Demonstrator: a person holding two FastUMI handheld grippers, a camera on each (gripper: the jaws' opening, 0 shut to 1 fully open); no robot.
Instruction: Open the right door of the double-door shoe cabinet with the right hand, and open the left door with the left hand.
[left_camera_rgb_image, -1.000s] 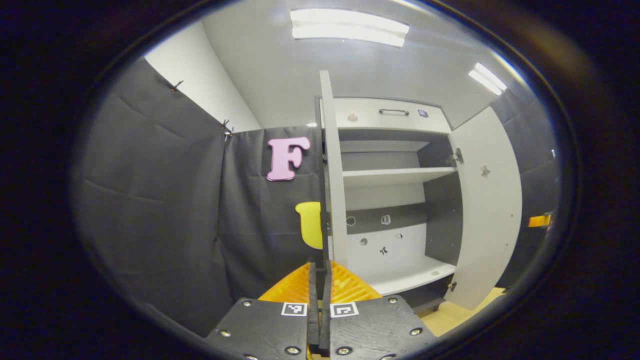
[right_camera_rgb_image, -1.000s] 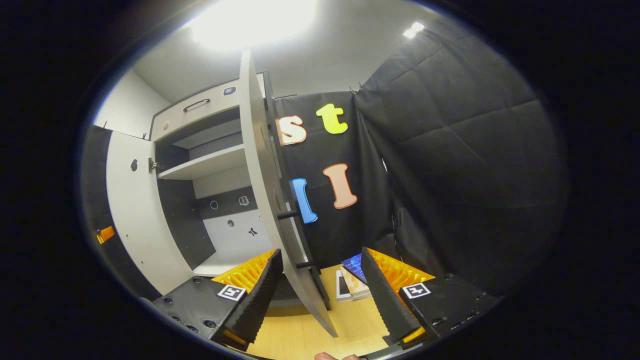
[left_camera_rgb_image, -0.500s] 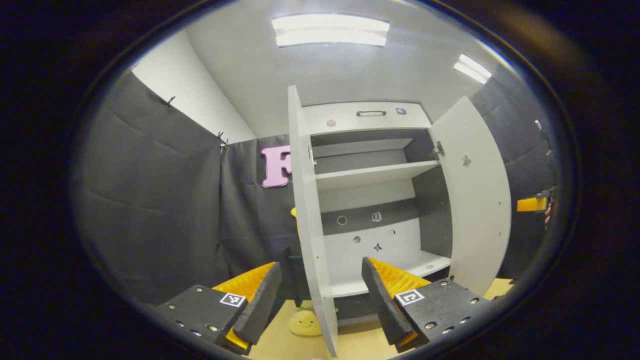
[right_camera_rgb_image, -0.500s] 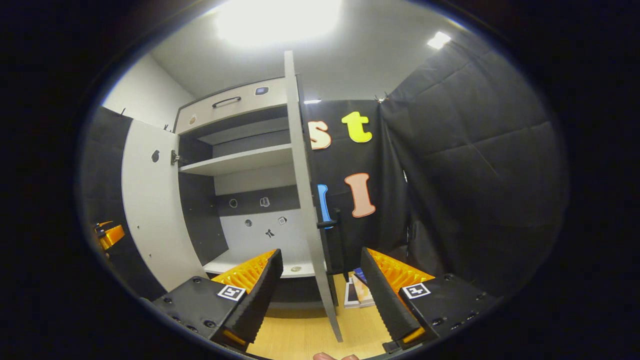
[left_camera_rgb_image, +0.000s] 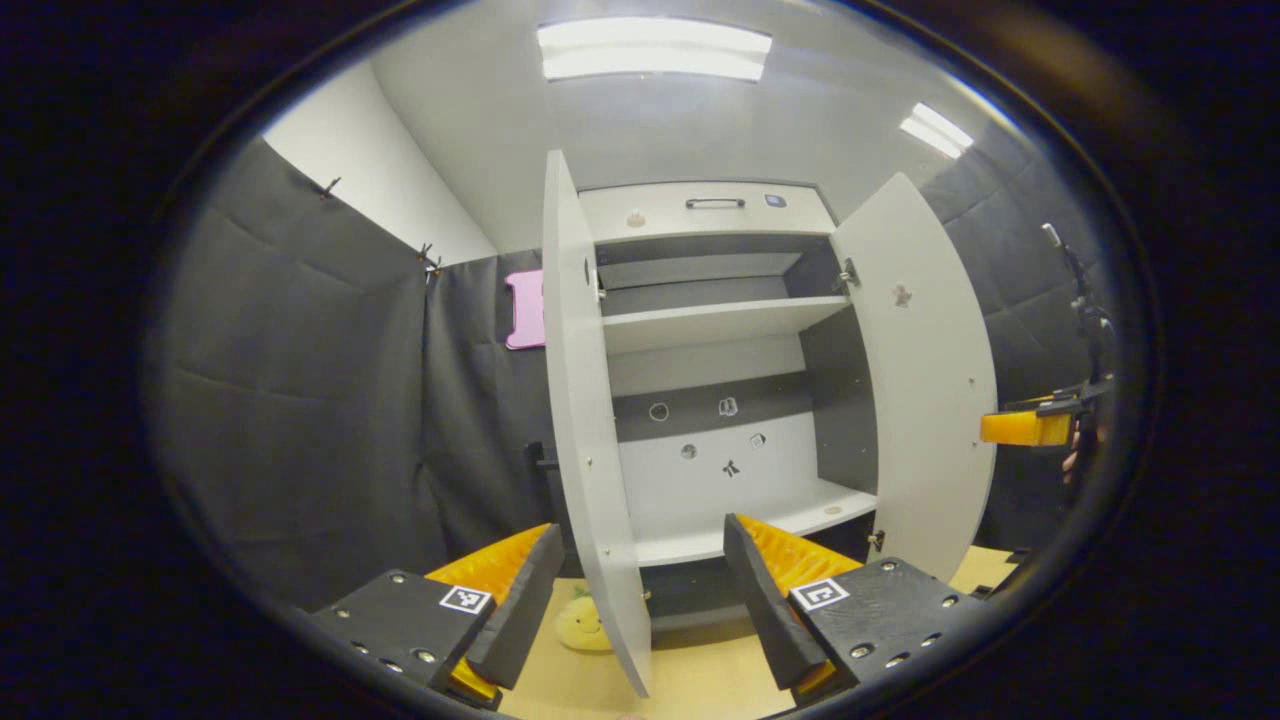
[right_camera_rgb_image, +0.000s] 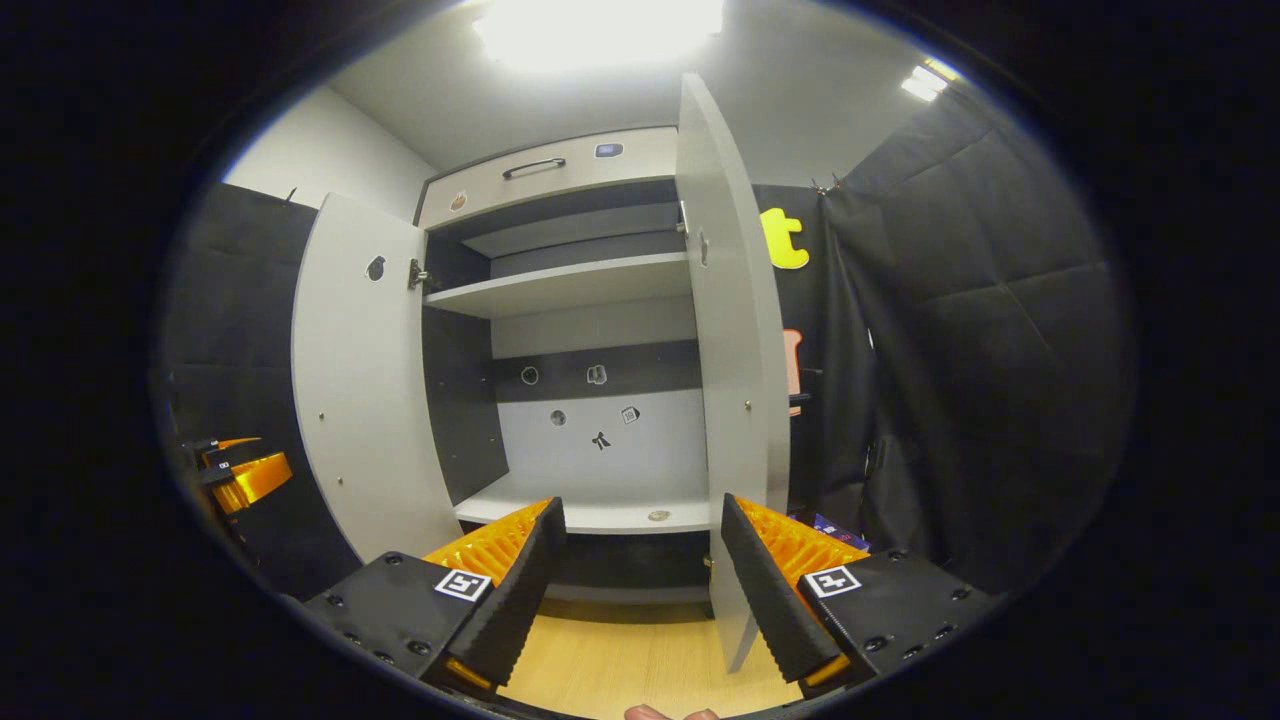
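1. Pale grey laminate, the double-door shoe cabinet (left_camera_rgb_image: 720, 330) stands ahead of us with the left door (left_camera_rgb_image: 580, 400) and the right door (right_camera_rgb_image: 735, 330) both swung out, bare shelves showing.
2. We hold the left gripper (left_camera_rgb_image: 635, 590) with fingers wide apart and nothing between them, the left door's edge standing in the gap beyond them.
3. Our right gripper (right_camera_rgb_image: 635, 580) is likewise spread wide and holds nothing, just short of the right door.
4. We judge both doors open; the sound finish is to draw back straight, clear of each panel's edge.
5. A yellow plush toy (left_camera_rgb_image: 580, 625) lies on the wooden floor (right_camera_rgb_image: 620, 660).
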